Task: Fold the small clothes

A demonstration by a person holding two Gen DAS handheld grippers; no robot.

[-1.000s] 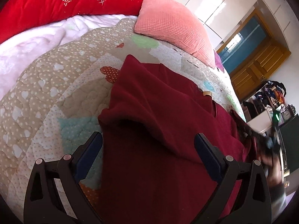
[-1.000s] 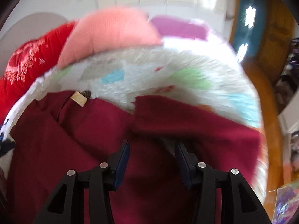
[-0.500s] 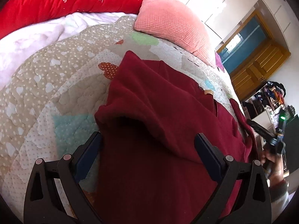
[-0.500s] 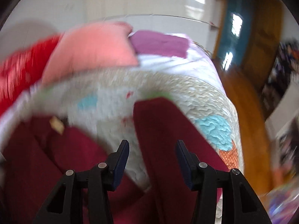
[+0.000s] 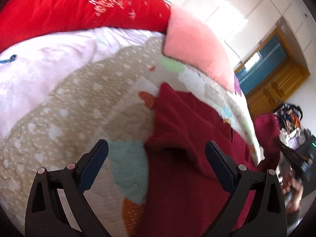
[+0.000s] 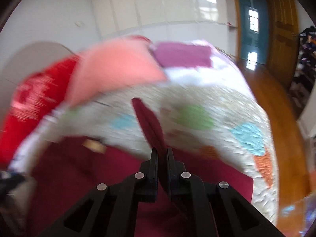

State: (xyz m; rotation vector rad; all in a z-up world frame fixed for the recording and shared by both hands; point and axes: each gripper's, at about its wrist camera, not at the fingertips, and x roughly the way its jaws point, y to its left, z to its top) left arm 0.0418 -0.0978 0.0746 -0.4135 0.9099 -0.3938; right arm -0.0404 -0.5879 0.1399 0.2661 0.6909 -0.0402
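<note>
blurred: red pillow (image 6: 37, 102) | cut off: maroon garment (image 5: 187, 187) lower edge

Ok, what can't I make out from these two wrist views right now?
- Garment's near hem: left wrist view, cut off by the bottom edge.
- Its label: right wrist view, motion blur.
- Which part the right gripper pinches: hidden between the pads.
- Clutter: left wrist view, too small.

The garment (image 5: 183, 158) lies on the quilt (image 5: 83, 118) at lower centre of the left wrist frame. Two pillows (image 5: 197, 45) rest at the quilt's far edge, upper frame. A cabinet (image 5: 276, 86) stands behind the bed, at right.
</note>
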